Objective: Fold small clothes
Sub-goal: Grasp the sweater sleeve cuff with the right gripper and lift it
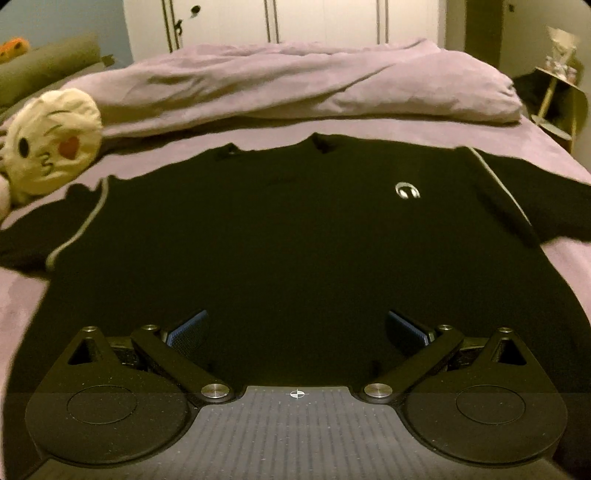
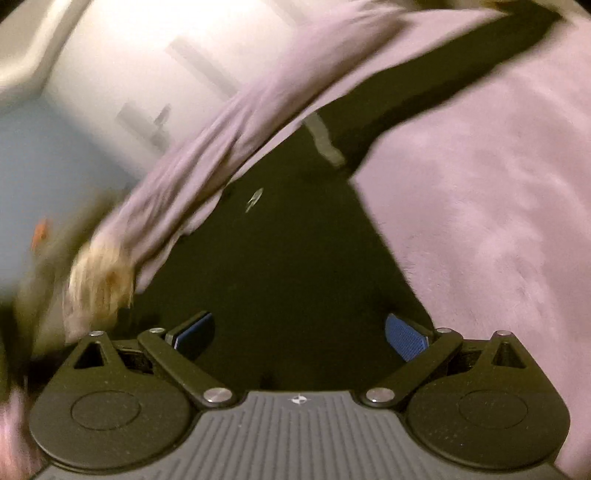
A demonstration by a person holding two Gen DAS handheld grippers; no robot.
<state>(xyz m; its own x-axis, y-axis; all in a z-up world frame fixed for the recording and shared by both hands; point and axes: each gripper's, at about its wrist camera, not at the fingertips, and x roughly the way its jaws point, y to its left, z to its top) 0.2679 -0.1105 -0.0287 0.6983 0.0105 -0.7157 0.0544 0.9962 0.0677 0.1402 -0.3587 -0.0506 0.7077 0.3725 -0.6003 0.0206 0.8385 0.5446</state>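
Both the left tool (image 1: pixel 295 326) and right tool (image 2: pixel 301 332) gape wide, holding nothing, over the black shirt (image 1: pixel 295 240) spread flat on the bed (image 1: pixel 22 295). The right view is smeared with motion; a hasty pinch could catch the sheet, or bunch the sleeve (image 2: pixel 424 74) at one o'clock.

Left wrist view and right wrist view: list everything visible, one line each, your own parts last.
T-shirt: one, black with small white logo, spread flat on the bed.
Bed sheet: one, lilac, under the shirt.
Duvet: one, lilac, bunched beyond the collar.
Emoji cushion: one, cream, left of the shirt.
Wardrobe: one, white, behind the bed.
Side shelf: one, pale, far right.
Left claw: black, blue pads, open over the hem.
Right claw: black, blue pads, open; view blurred.
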